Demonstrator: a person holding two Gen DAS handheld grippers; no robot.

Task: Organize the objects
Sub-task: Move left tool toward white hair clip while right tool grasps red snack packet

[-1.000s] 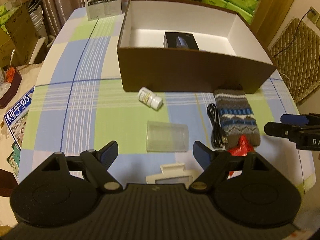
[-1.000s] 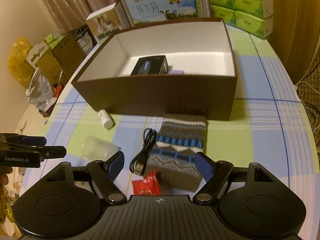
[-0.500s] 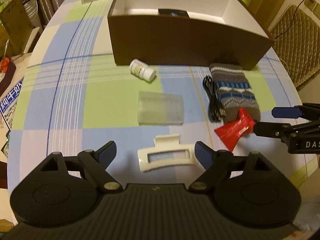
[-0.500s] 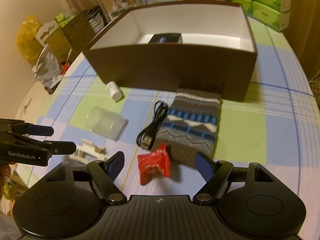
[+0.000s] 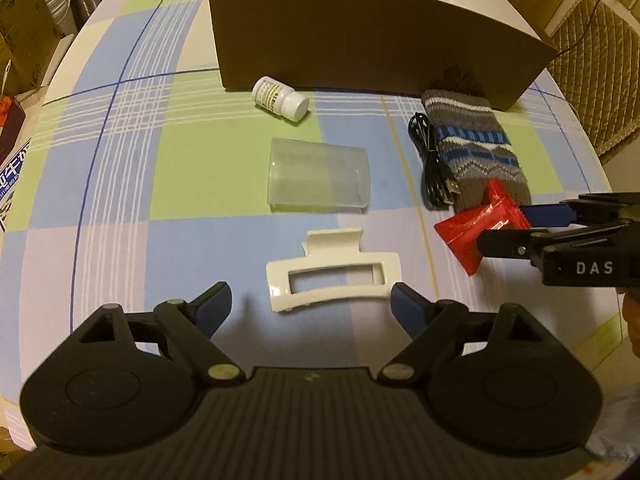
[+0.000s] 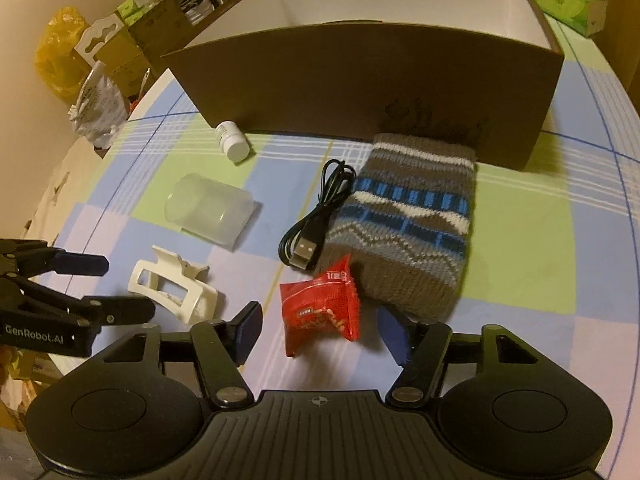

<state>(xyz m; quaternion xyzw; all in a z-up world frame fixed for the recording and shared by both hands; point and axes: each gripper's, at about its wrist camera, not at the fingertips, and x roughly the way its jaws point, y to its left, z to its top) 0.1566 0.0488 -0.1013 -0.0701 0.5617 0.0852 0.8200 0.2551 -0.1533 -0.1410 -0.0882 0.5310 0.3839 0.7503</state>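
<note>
Trouble is most likely at the two pickups, since both targets lie flat on the checked tablecloth (image 5: 120, 168). Right gripper (image 6: 320, 330) has its jaws closing around the red snack packet (image 6: 320, 306), which sits between its fingertips but is not yet pinched; the crinkly wrapper could slide out ahead or buckle, and the knitted pouch (image 6: 412, 228) touching its far edge, with the USB cable (image 6: 316, 216) just beyond to the left, might get dragged along. Left gripper (image 5: 308, 306) has its jaws opening, with the white hair claw (image 5: 332, 278) just ahead between its fingertips, ungripped; its smooth curved shell could skid or tip if the pads catch only one end. Further ahead of both grippers lie the translucent cup (image 5: 318, 178) and pill bottle (image 5: 282, 98), then the brown box (image 5: 380, 40), presumably the destination.
</note>
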